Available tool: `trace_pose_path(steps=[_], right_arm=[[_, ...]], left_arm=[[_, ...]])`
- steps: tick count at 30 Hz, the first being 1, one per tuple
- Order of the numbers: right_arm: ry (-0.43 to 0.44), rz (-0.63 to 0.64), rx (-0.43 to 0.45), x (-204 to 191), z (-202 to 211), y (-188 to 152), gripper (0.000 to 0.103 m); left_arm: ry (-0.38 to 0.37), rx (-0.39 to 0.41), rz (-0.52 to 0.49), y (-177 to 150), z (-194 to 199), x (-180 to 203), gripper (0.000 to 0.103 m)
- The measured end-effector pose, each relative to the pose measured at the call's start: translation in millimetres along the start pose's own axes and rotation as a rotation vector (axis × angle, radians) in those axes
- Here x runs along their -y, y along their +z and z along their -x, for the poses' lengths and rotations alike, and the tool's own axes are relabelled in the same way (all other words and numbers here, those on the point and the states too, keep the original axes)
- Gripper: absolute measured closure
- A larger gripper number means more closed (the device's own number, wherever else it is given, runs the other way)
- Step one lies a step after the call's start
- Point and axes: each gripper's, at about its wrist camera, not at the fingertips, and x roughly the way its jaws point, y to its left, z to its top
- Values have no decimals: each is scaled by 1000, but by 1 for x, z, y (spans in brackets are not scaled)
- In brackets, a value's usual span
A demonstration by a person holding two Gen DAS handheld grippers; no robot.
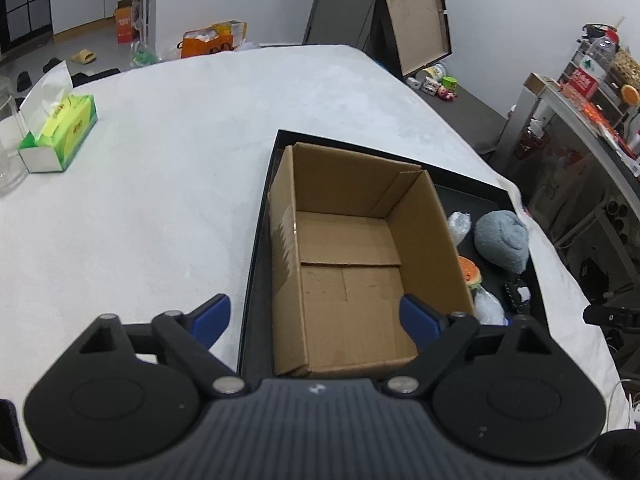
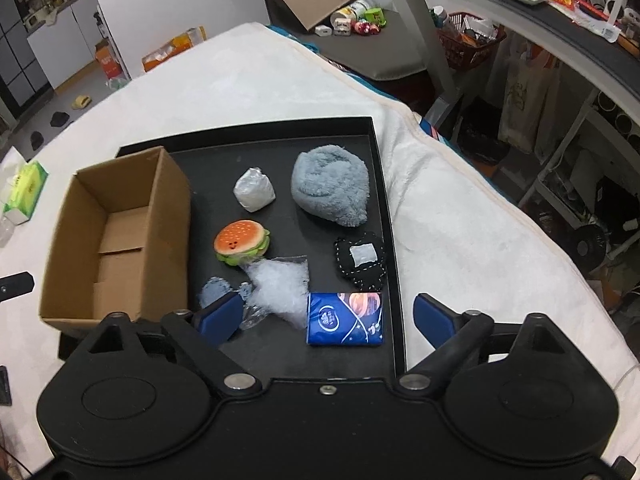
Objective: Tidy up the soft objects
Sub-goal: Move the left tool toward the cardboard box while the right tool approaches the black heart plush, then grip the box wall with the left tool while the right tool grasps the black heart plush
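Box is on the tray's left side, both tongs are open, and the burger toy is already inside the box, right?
Not quite. The burger toy is not in the box; it lies on the tray just right of it, as the right wrist view shows. The box is empty. The rest holds: the box sits on the tray's left side, and both the left tongs and the right tongs are open.

No legible text showing, green tissue box [image 1: 60, 136] bearing blurred print, blue tissue pack [image 2: 345, 319] showing an unreadable white logo
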Motion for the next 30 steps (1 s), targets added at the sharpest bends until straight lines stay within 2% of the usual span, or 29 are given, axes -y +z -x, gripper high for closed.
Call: trace_pose_path(steps=[5, 11, 17, 20, 30], right_arm=[[-4, -5, -34, 4, -25, 6, 29], [2, -19, -75, 8, -52, 11, 38], [-12, -19, -97, 10, -79, 17, 41], [-30, -21, -107, 11, -92, 18, 46], [-42, -29, -149, 15, -132, 23, 51]], left_arm=[[0, -31, 11, 0, -18, -2, 28], [14, -66, 24, -1, -37, -8, 37], [14, -107, 29, 0, -57, -11, 42], [13, -125, 26, 1, -65, -10, 49], [57, -149, 45, 8, -82, -15, 80]])
